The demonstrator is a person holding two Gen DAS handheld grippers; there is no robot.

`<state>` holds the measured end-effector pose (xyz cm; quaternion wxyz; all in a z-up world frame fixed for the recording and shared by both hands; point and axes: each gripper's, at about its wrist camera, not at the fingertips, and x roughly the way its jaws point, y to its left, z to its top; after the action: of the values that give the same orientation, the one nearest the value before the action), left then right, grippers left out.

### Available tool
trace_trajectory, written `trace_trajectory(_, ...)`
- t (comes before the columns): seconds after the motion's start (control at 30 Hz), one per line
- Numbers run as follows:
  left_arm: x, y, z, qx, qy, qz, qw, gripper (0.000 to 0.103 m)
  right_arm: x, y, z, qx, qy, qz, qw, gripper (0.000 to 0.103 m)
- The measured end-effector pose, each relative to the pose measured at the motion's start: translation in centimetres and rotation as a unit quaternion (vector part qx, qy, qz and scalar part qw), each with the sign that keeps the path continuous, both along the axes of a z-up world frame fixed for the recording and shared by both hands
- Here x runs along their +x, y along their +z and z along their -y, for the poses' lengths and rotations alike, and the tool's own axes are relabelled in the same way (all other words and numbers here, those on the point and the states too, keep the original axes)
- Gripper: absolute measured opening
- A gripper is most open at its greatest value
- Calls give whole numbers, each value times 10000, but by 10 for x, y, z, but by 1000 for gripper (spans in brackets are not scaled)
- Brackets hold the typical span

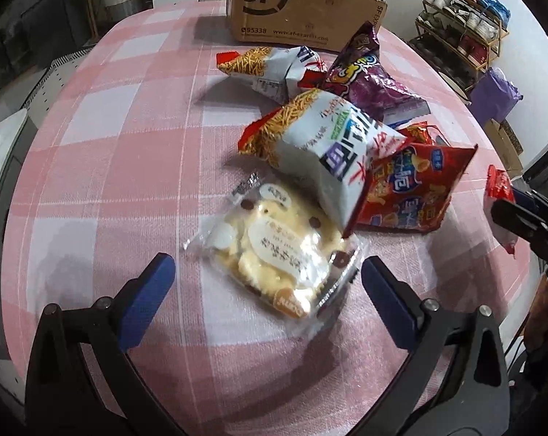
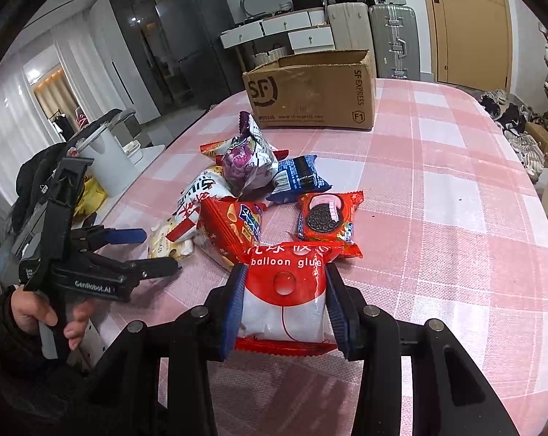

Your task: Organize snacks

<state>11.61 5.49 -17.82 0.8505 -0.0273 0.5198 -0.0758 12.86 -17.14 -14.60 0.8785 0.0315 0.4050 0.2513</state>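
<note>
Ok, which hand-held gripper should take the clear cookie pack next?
Left. The left hand-held gripper is open with the cookie pack lying between its fingers, while the right hand-held gripper is already shut on the balloon glue packet.

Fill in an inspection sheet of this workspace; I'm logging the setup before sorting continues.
Surface: pink-and-white checked tablecloth, bare on its right half.
Job's things: snack packets piled mid-table, among them a clear cookie packet, a red Oreo packet, a purple foil bag; brown SF cardboard box open behind.
Clutter: nothing seen.
Grippers: left gripper open around the cookie packet; right gripper shut on red-and-clear balloon glue packet.
Cables: nothing seen.
Surroundings: shoe rack, silver suitcase.
</note>
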Motion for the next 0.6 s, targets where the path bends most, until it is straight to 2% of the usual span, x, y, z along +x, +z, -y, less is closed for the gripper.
trace_trajectory(0.17,10,-5,11,412,-372,-20,9985,102,0,1,2,44,-17,-1,10000,42)
trace_trajectory(0.27,14,-5,13,383,-454,-1,9982,100,0,0,2,48,-26,-10,10000,42)
trace_trajectory(0.37,16,-2,14,385,-546,87,9977,89,0,0,2,67,-29,-14,10000,42)
trace_trajectory(0.43,16,1,13,425,-608,182,9971,71,0,0,3,92,-30,-7,10000,42)
trace_trajectory(0.6,9,6,-5,128,-601,195,9979,60,-1,1,4,138,-42,4,9999,42)
